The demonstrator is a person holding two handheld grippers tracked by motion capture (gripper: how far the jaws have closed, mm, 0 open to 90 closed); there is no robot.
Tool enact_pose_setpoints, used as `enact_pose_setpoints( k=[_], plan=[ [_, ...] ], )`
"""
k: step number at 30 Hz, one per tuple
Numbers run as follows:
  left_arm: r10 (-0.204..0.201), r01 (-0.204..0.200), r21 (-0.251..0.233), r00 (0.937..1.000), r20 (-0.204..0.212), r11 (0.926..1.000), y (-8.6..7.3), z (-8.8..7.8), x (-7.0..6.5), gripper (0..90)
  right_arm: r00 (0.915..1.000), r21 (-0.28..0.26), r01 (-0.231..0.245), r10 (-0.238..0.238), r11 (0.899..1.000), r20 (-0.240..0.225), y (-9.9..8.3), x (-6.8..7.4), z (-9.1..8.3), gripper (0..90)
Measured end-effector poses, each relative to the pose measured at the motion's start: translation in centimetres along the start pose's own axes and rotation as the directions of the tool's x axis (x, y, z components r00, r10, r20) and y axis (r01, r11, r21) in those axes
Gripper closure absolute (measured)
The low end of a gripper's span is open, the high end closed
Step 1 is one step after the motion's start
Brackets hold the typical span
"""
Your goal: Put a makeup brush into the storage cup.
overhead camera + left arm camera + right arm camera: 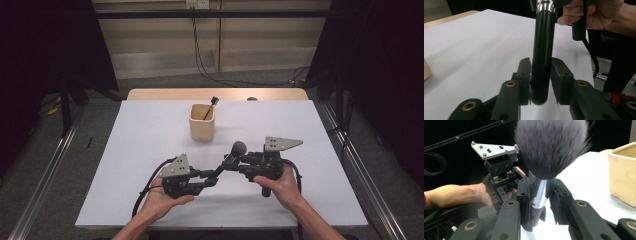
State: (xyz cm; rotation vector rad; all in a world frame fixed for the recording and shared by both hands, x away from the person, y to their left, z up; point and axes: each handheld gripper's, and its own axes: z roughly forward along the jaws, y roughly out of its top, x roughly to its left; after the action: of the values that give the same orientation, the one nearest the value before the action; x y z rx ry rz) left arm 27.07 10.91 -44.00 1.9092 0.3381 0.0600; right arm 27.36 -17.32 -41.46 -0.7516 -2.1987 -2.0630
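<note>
Clearly the brush point(231, 156) is a makeup brush: a glossy black handle with a rounded end, a silver ferrule, and a full, dark, fluffy head point(550, 146) whose tips look paler. It hangs above the near middle of the white surface point(150, 135), slanting between the two grippers, head up and toward the cup point(202, 122).

The right gripper point(537, 195) has its fingers point(523, 200) clamped on the ferrule just under the head. In the left gripper view the handle's lower end stands between the left gripper's point(541, 78) fingers point(560, 75); the one at that view's left lies against the handle, while a thin gap shows at the other, so this grip looks slack and the fingers stand slightly open. A hand point(162, 197) holds the left gripper and the other hand point(280, 182) holds the right one, both low over the near part of the surface.

Behind the brush, a beige, square cup stands upright near the middle of the surface, well apart from the grippers. A thin dark brush point(210, 106) leans inside it, its tip poking over the far right rim. A small dark object point(252, 99) sits at the far edge, too small to identify. The stretch of surface between the brush and the cup lies bare.
</note>
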Motion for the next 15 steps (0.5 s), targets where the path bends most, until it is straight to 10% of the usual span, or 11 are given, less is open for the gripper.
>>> enact_pose_setpoints(
  k=[15],
  plan=[
    [-0.081, 0.078, -0.051, 0.9942, -0.070, 0.9957, 0.3, -1.4, 0.5, 34.6, 0.9986, -0.006, 0.019, -0.019, 1.000, 0.050, 0.6, -0.4, -1.5, 71.5]
  ],
)
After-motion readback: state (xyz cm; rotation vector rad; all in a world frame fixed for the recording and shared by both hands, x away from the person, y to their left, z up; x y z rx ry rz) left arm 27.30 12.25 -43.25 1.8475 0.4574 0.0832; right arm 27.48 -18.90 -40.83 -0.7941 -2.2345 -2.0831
